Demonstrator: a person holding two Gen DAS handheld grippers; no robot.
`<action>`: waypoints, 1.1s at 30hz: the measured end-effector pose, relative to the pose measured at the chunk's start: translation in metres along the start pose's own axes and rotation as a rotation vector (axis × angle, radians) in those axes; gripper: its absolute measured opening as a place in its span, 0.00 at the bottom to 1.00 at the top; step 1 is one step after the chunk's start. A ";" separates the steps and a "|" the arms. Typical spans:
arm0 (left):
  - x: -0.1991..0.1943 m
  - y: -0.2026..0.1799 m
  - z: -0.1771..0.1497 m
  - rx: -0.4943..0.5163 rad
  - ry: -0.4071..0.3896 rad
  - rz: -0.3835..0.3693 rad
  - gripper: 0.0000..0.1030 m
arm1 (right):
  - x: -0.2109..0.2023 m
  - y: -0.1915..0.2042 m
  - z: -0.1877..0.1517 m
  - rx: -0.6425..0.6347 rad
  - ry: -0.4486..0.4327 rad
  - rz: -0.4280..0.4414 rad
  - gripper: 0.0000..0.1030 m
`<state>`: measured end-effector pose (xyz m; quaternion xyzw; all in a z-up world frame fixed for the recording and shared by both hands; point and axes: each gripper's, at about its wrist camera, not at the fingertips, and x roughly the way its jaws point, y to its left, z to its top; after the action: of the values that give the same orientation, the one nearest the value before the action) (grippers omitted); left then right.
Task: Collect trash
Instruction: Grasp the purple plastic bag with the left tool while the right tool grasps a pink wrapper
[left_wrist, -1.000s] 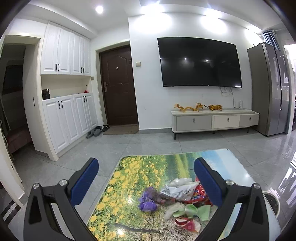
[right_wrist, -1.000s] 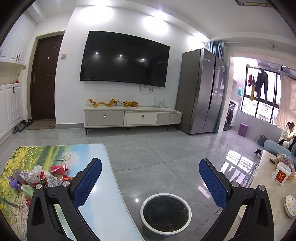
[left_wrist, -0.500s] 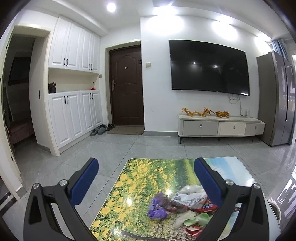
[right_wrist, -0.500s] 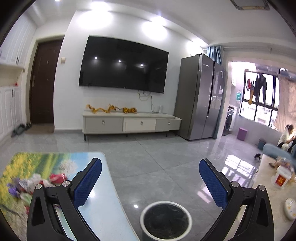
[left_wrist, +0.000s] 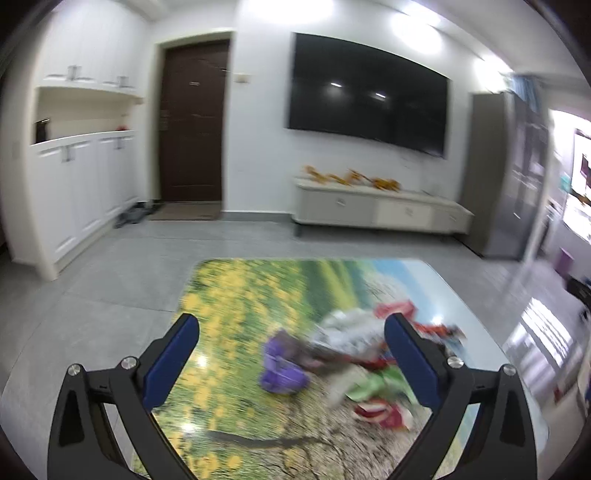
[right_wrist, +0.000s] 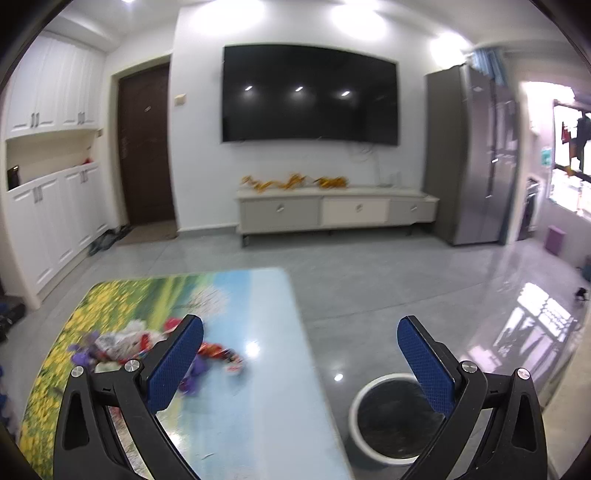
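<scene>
A heap of trash lies on the picture-printed table (left_wrist: 236, 295): a purple wrapper (left_wrist: 282, 373), a white crumpled bag (left_wrist: 349, 330), red wrappers (left_wrist: 434, 330) and a green piece (left_wrist: 380, 384). My left gripper (left_wrist: 291, 358) hangs open just above and in front of the heap, nothing between its blue pads. In the right wrist view the same heap (right_wrist: 122, 341) shows at the left, partly hidden behind the left pad. My right gripper (right_wrist: 301, 363) is open and empty over the table's right edge. A round white-rimmed bin (right_wrist: 373, 391) with a black liner stands on the floor below it.
Grey tiled floor (right_wrist: 369, 280) surrounds the table (right_wrist: 258, 387). A TV cabinet (right_wrist: 332, 212) stands under a wall-mounted TV (right_wrist: 310, 94), a tall fridge (right_wrist: 476, 155) at the right, white cupboards (left_wrist: 74, 184) and a dark door (left_wrist: 192, 122) at the left.
Both views have swung and blurred. The left gripper has come lower and closer to the trash heap. The right gripper has turned left, bringing the table and heap further into view.
</scene>
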<state>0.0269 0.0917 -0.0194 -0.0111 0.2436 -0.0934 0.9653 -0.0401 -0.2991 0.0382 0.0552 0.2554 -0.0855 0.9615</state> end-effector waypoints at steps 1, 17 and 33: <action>0.004 -0.004 -0.003 0.018 0.011 -0.012 0.93 | 0.007 0.002 -0.002 -0.029 0.022 0.011 0.99; 0.124 0.028 -0.040 -0.002 0.359 -0.024 0.68 | 0.087 0.091 -0.058 -0.197 0.406 0.639 0.63; 0.104 0.038 -0.057 -0.044 0.367 -0.082 0.35 | 0.127 0.193 -0.107 -0.420 0.595 0.755 0.37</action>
<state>0.0965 0.1107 -0.1209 -0.0248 0.4170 -0.1278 0.8995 0.0542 -0.1111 -0.1053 -0.0286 0.4914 0.3395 0.8015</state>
